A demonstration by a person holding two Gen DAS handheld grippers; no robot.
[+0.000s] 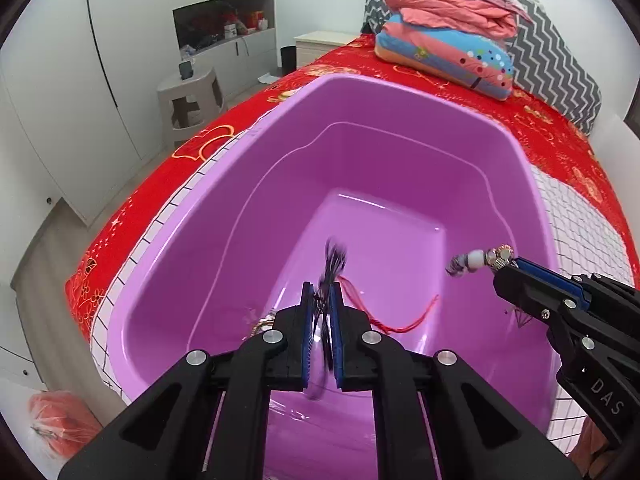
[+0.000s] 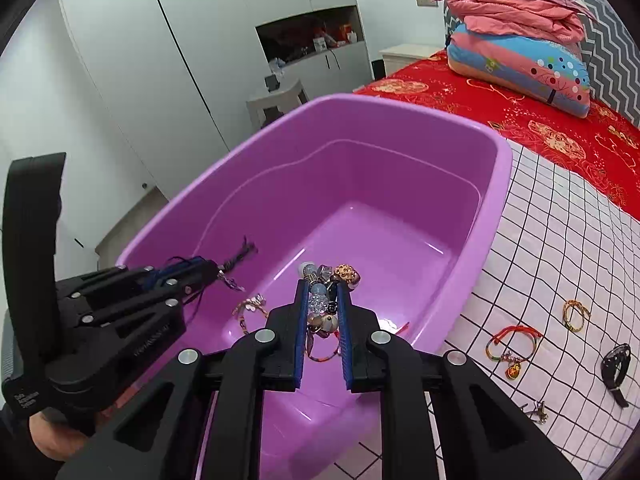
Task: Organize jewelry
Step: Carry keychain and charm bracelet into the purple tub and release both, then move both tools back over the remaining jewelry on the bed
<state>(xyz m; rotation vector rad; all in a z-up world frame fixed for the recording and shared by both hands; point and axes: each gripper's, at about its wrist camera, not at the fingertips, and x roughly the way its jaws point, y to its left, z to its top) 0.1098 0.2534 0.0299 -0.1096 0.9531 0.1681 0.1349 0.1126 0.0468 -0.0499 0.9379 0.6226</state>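
left tongs (image 1: 322, 296) clamped tight on a dark braided cord (image 1: 334, 260), frayed end poking up past the tips, all held over the purple tub (image 1: 192, 264). right tongs (image 2: 323, 296) pinched on a chunky bead bracelet (image 2: 324, 304): clear, white & gold beads stacked between the blue pads, also over the tub interior. from the left cam the right tongs come in at the right w/ beads sticking out the tip. down in the tub: a thin gold chain (image 2: 250, 308) near the front-left corner & a red string (image 1: 384, 312) on the floor. tub sits on a white checked cloth (image 2: 560, 248) over a red bedspread (image 2: 540, 128). out on the cloth, right of the tub: red cord bracelet w/ charm (image 2: 512, 346), yellow braided loop (image 2: 574, 314), black watch (image 2: 616, 366), small metal bits (image 2: 538, 410). folded pink quilt (image 2: 516, 8) at the bed head.
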